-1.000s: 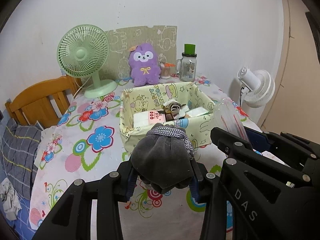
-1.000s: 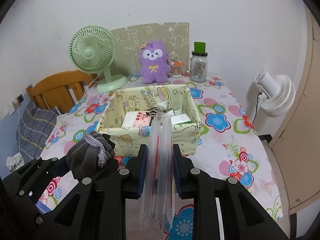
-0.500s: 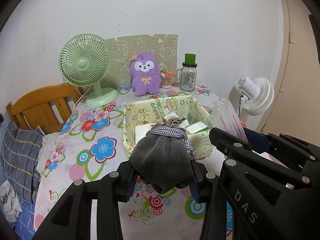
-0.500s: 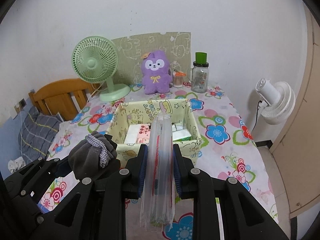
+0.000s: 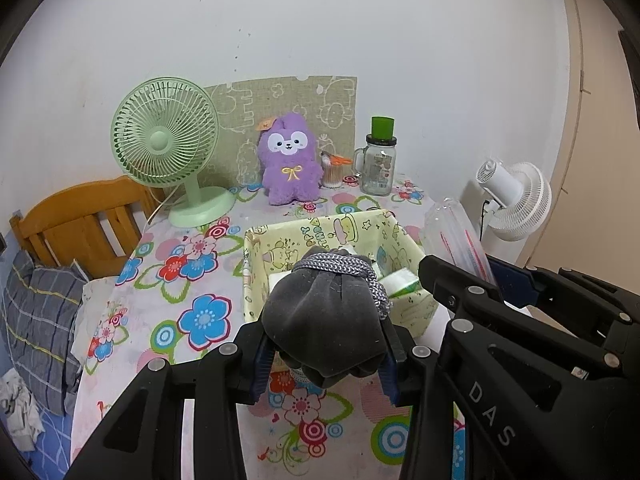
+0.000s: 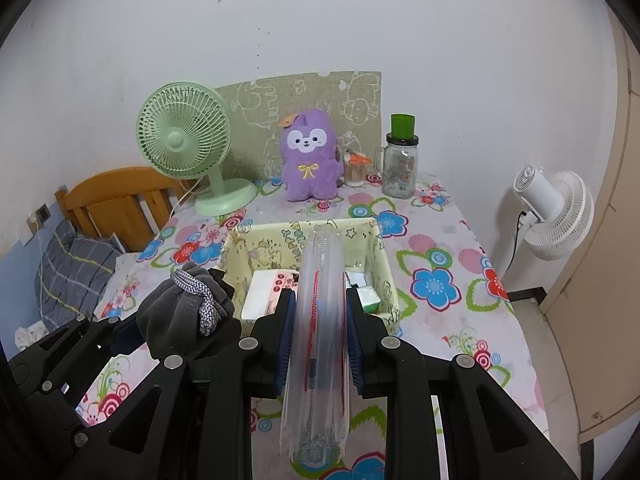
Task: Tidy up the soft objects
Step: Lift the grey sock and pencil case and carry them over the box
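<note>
My left gripper (image 5: pixel 326 354) is shut on a dark grey drawstring pouch (image 5: pixel 326 320) with a grey cord, held above the flowered tablecloth in front of the yellow fabric basket (image 5: pixel 280 248). My right gripper (image 6: pixel 320 340) is shut on a clear plastic sleeve (image 6: pixel 320 312) with red print that stands upright between the blue pads. In the right wrist view the pouch (image 6: pixel 180 312) and the left gripper sit to the left. The basket (image 6: pixel 384 264) holds white packs and small boxes. A purple plush toy (image 6: pixel 310 156) sits at the table's back.
At the back stand a green desk fan (image 6: pixel 184 136), a glass jar with a green lid (image 6: pixel 400 164) and a small cup of swabs (image 6: pixel 354 168). A white fan (image 6: pixel 556 208) is off the table's right edge. A wooden chair (image 6: pixel 116 196) and a grey checked cloth (image 6: pixel 68 264) lie left.
Both grippers have risen and drawn back with the pouch and the sleeve still held. The basket and the table look lower and farther away than before.
</note>
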Available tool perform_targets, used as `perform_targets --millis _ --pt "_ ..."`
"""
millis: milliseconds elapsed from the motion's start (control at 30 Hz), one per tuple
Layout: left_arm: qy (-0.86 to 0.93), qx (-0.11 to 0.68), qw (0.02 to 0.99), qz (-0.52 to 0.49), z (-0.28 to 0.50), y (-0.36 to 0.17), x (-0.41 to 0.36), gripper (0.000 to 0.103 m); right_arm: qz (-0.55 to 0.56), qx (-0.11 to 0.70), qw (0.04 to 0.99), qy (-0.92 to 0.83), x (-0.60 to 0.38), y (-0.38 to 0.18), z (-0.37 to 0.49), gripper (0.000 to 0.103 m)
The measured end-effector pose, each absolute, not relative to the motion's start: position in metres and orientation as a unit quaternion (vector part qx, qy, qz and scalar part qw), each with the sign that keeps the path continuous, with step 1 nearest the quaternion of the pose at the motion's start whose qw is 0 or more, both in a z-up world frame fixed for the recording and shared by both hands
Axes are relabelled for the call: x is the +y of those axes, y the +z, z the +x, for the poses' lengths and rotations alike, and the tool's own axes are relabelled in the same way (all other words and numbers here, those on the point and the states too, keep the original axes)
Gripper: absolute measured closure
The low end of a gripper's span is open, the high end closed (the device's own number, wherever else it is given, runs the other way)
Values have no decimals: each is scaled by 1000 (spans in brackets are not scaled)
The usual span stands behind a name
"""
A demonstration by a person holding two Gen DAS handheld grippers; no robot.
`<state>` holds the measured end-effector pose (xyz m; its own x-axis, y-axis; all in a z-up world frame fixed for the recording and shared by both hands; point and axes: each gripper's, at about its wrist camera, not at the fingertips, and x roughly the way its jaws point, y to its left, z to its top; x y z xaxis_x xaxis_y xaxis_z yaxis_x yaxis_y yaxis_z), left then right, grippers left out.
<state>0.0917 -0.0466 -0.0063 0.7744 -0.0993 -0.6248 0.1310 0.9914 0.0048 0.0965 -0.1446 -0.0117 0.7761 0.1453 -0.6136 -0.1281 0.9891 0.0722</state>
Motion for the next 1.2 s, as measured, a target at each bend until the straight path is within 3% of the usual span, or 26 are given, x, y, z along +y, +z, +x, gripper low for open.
perform_targets --millis 1200 --pt "-42 343 938 11 177 -20 -48 58 16 340 935 103 -147 -26 189 76"
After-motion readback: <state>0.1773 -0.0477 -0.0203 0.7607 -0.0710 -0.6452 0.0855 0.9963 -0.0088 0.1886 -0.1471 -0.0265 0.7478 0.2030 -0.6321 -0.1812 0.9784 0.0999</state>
